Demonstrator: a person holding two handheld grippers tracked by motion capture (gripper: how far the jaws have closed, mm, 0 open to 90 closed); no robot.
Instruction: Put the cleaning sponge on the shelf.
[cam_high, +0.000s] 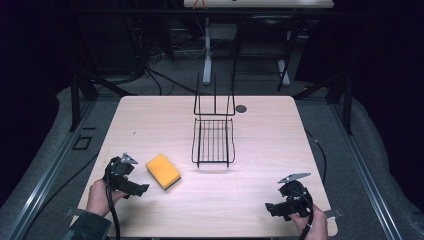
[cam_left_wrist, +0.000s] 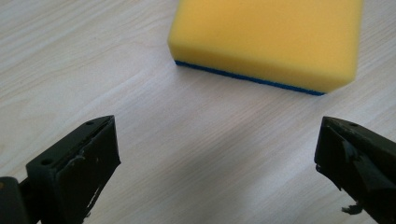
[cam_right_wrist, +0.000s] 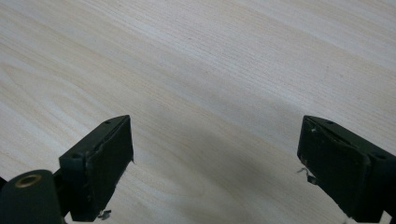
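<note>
A yellow sponge (cam_high: 163, 171) is being approached on the wooden table (cam_high: 260, 200) by the left gripper (cam_high: 143, 188), its jaws being held wide apart and empty; the sponge is lying just ahead of them, short of the black wire rack (cam_high: 213, 141). The right gripper (cam_high: 269, 207) is being kept well apart, jaws likewise spread over bare wood. A skewed closing is being risked, likely pushing the soft sponge aside. A blue underlayer (cam_left_wrist: 247, 79), seemingly a scouring pad, is being revealed by the left gripper view, while the rack is being shown from above.
</note>
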